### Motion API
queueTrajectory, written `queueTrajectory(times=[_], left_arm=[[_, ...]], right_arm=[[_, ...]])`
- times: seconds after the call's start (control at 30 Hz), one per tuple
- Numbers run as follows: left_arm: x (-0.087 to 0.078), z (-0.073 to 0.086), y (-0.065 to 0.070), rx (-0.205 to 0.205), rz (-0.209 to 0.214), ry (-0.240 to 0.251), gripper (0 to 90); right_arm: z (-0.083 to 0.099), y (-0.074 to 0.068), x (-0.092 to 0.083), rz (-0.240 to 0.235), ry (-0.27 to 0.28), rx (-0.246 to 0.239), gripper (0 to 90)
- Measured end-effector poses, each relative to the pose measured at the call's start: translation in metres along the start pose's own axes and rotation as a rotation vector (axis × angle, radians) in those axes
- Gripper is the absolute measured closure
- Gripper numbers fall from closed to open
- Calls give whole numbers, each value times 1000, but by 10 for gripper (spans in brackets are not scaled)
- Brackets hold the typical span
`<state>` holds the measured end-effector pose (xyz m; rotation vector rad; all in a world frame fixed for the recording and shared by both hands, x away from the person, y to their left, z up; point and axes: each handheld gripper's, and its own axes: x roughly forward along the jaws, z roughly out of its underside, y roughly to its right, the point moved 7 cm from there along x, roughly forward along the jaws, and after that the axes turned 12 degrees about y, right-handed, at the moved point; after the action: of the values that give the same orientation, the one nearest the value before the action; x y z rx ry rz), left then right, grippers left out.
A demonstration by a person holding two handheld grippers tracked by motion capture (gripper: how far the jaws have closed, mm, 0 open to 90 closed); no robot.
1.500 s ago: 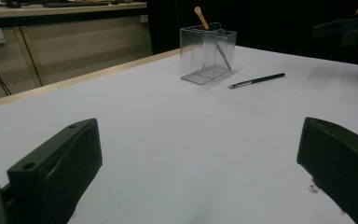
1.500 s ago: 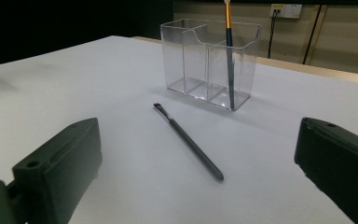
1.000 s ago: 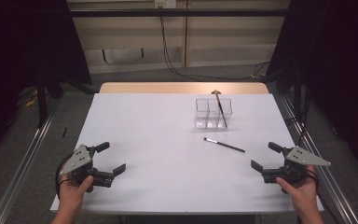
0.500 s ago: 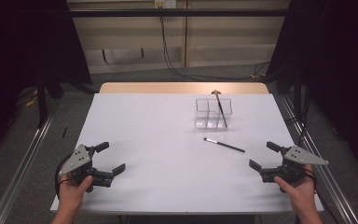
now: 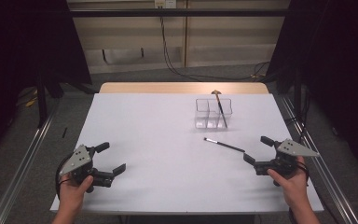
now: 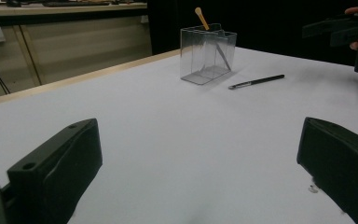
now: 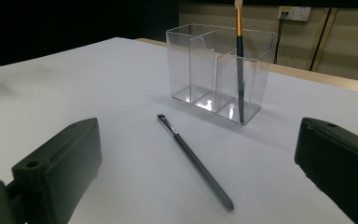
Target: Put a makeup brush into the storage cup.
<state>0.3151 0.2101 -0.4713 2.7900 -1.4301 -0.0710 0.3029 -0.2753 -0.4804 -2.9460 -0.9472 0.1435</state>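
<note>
A clear plastic holder (image 5: 213,113) (image 6: 208,52) (image 7: 216,71) with compartments stands on the white table at the back right. One brush (image 5: 220,108) (image 7: 239,60) with a gold and dark handle stands tilted in its right compartment. A thin dark brush (image 5: 223,145) (image 6: 256,82) (image 7: 195,160) lies flat on the table in front of the holder. My right gripper (image 5: 258,150) (image 7: 196,177) is open just right of that brush, a little apart from its handle end. Near the front left corner my left gripper (image 5: 110,159) (image 6: 200,182) is open with nothing between its jaws.
The white table (image 5: 158,140) has a wooden strip (image 5: 182,87) along its far edge. Metal rails (image 5: 23,163) run along the floor on both sides. Cables (image 5: 168,51) hang against the back wall.
My right gripper has crept slightly left toward the lying brush. The left gripper and the brushes are where they were.
</note>
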Motion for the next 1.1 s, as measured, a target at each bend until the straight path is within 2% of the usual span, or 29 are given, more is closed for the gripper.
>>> queueTrajectory(times=[0.5, 1.1], left_arm=[[0, 0, 0, 1, 0, -2, 0], [0, 1, -1, 0, 2, -5, 0]], right_arm=[[-11, -1, 30, -21, 8, -12, 3], [-10, -4, 57, -41, 3, -1, 3]])
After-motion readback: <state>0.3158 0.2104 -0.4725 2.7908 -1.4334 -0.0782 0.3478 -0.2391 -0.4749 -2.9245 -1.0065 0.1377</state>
